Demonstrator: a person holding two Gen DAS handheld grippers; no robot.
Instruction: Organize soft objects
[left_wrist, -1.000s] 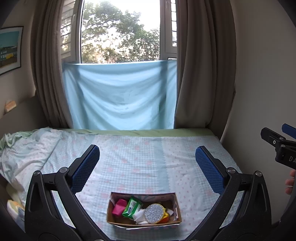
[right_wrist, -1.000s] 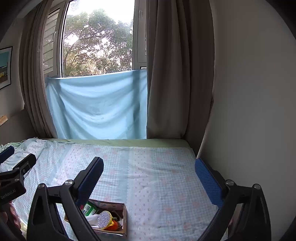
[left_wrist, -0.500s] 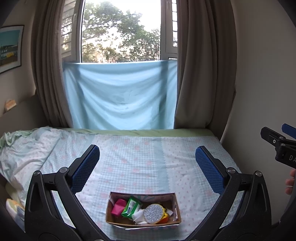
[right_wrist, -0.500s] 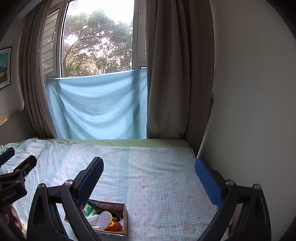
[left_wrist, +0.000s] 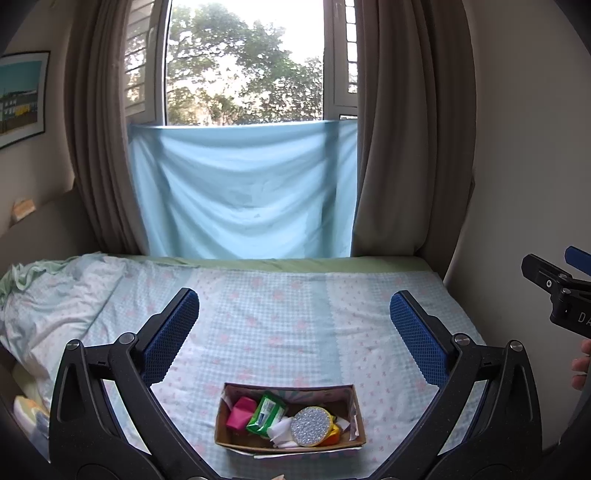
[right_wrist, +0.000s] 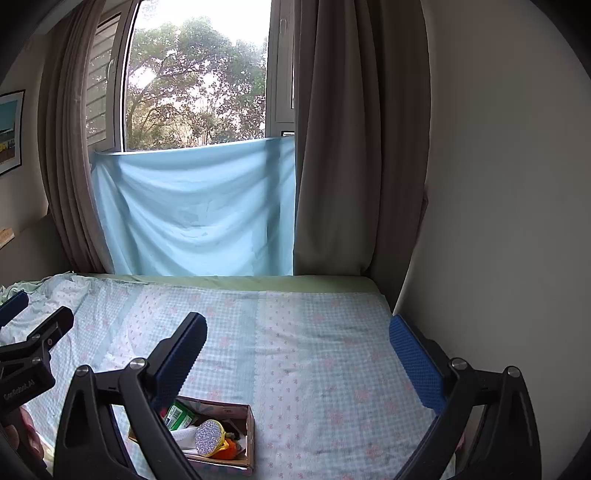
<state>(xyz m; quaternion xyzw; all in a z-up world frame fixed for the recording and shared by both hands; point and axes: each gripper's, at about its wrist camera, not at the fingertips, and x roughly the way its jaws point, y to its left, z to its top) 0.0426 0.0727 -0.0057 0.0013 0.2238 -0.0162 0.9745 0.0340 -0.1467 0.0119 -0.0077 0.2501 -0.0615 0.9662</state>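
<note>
cardboard box (left_wrist: 290, 417), crammed soft items on bed (left_wrist: 288, 325); left gripper (left_wrist: 293, 332), right gripper (right_wrist: 297, 354) spread, empty; risk: snagging neighbours, tipping box.

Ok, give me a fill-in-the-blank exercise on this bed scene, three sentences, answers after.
1. The cardboard box sits on the ____.
2. Both the left gripper and the right gripper have their jaws ____.
3. The cloth hung under the window is light ____.

Missing words: bed; open; blue
</note>
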